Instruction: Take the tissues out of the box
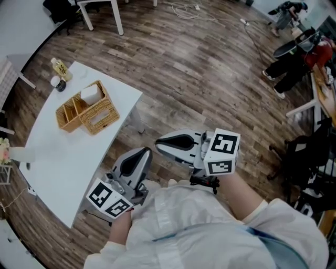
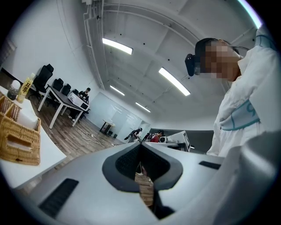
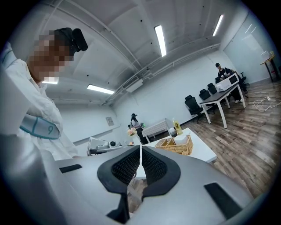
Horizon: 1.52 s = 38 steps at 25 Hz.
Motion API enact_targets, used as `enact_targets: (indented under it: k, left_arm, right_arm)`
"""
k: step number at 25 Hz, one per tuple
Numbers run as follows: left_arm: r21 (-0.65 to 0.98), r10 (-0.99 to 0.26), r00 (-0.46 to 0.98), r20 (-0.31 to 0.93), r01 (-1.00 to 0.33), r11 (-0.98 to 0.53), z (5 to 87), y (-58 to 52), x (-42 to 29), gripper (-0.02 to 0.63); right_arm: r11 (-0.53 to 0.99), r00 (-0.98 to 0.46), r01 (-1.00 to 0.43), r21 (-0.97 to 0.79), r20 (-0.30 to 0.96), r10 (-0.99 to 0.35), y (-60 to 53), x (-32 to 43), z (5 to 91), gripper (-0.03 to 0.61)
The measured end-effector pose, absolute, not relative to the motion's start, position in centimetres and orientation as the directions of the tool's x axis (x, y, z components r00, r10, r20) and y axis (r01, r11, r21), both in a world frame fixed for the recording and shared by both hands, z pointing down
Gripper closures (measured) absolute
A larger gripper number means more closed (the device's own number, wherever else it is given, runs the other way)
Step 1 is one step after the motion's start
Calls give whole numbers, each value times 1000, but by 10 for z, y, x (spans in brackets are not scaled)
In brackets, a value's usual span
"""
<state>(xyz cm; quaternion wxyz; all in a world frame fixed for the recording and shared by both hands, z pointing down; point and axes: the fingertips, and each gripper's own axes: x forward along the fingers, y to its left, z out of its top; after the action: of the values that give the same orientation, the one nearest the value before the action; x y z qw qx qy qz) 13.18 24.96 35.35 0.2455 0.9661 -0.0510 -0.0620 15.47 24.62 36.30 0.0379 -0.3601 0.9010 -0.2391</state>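
Observation:
A wicker basket (image 1: 86, 111) with several compartments stands on the white table (image 1: 68, 173) at the left. White tissues (image 1: 90, 93) stick out of its far compartment. Both grippers are held off the table, close to the person's body and above the wood floor. My left gripper (image 1: 143, 152) is shut with nothing in it, near the table's right edge. My right gripper (image 1: 159, 143) is also shut and empty. In the right gripper view the basket (image 3: 178, 145) and tissues (image 3: 181, 139) lie well beyond the shut gripper (image 3: 140, 147). The left gripper view shows the basket (image 2: 17, 140) at far left of the shut gripper (image 2: 140, 145).
A yellow-labelled bottle (image 1: 60, 68) and a small dark-capped jar (image 1: 60, 84) stand at the table's far corner behind the basket. White desk legs (image 1: 115, 16) are at the back, dark bags and gear (image 1: 294, 58) at the right. People sit at a distant desk (image 3: 221, 94).

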Motion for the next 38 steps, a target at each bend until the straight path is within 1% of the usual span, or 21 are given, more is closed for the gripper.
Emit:
enact_targets:
  k: [15, 23, 32, 38]
  left_arm:
    - [470, -167, 981, -94, -104, -876, 335, 102, 32, 612]
    - [470, -152, 982, -112, -82, -879, 332, 48, -7, 612]
    - [508, -168, 977, -134, -78, -858, 346, 9, -14, 612]
    - [507, -234, 963, -132, -137, -851, 348, -23, 1, 612]
  right_arm:
    - [652, -761, -612, -448, 109, -640, 99, 56, 350, 543]
    - [654, -757, -624, -428, 125, -641, 42, 21, 345, 543]
    - [668, -774, -617, -416, 172, -609, 2, 10, 352, 543]
    - [723, -825, -558, -406, 184, -534, -25, 18, 359, 543]
